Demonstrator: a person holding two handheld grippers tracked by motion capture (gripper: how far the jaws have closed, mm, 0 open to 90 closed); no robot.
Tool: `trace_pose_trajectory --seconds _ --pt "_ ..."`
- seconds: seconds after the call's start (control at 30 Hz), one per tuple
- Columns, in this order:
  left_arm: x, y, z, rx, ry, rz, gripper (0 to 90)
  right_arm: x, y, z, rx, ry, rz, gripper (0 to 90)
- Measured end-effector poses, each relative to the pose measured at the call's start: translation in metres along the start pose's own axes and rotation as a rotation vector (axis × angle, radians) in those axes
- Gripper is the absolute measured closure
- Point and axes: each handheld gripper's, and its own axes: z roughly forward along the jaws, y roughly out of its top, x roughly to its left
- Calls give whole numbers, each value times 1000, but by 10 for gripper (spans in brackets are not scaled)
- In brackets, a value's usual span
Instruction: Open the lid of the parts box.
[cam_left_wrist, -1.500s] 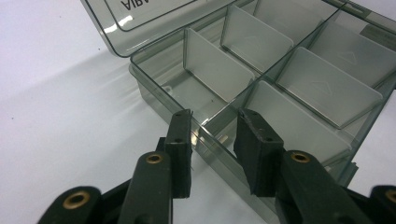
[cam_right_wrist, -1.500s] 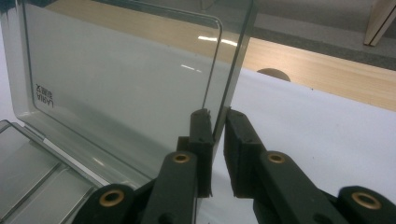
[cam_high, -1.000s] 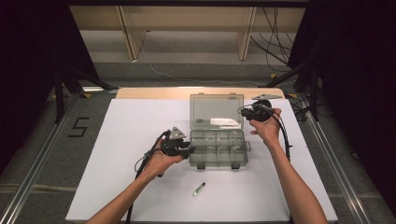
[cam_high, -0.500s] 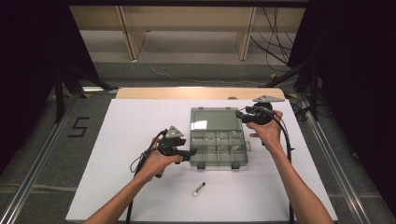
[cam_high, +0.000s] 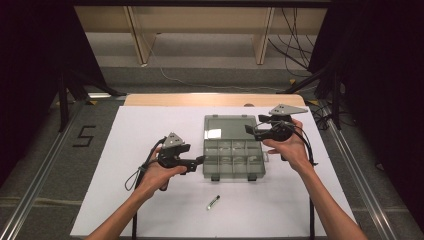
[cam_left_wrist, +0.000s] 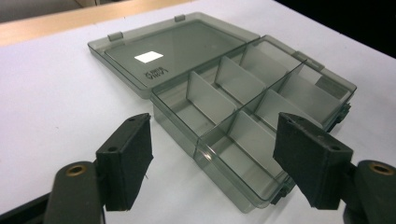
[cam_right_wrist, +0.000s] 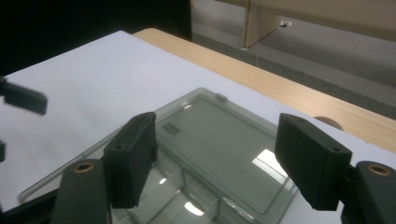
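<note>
Both grippers stand with their jaws spread wide and nothing between them. In the high view the left gripper (cam_high: 199, 161) sits in the person's left hand (cam_high: 159, 176), low over the white table cover (cam_high: 150, 130), its jaws pointing at the left wall of the compartment box (cam_high: 233, 161), just beside it; whether they touch it cannot be told from above. From the left gripper view, the gripper (cam_left_wrist: 212, 158) frames the near corner of the box (cam_left_wrist: 252, 112) between its two black pads (cam_left_wrist: 130, 161), with clear space on either side.

The right gripper (cam_high: 252, 127) is held in the right hand (cam_high: 290, 150) at the far right side of the box, its jaws reaching in over the right edge of the lid (cam_high: 226, 128). In the right gripper view, the gripper (cam_right_wrist: 212, 161) looks down on the lid (cam_right_wrist: 219, 144), which lies open and flat on the cover, hinged back toward the wooden table edge (cam_right_wrist: 299, 93).

The box is smoky clear plastic, with grey dividers (cam_left_wrist: 208, 98) splitting its tray into compartments that look empty. It lies right of the cover's middle, latches toward the person.

A small pen-like stick (cam_high: 213, 202) lies alone on the cover nearer the person, apart from the box. Cables (cam_high: 142, 172) trail from each gripper along the forearms.
</note>
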Motion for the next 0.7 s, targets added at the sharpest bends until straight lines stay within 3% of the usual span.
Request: trace_pose_trajectory --seconds 0.1,0.13,0.27,0.33,0.5,0.53,0.57,0.6,0.7 --pt "-1 1 -4 -12 4 19 250 8 3 -2 10 23 -20 292" --pt "-4 0 -9 -33 5 43 236 14 5 -3 2 48 -39 287" --pt "-10 -3 -16 -59 -17 65 225 25 8 -3 -3 92 -30 284" --pt "-14 -3 -21 -74 -28 81 210 38 11 -3 -1 124 -72 278" --pt "-14 -6 -31 -109 -35 79 196 53 14 -1 13 150 -141 238" --pt "-13 -10 -37 -119 -33 74 194 60 14 0 22 161 -177 240" --pt "-13 -10 -37 -119 -33 74 195 60 14 0 22 161 -177 240" --pt "-12 -13 -41 -120 -27 71 194 67 14 0 47 148 -248 235" --pt "-13 -16 -45 -122 -19 65 192 74 13 1 59 177 -258 234"
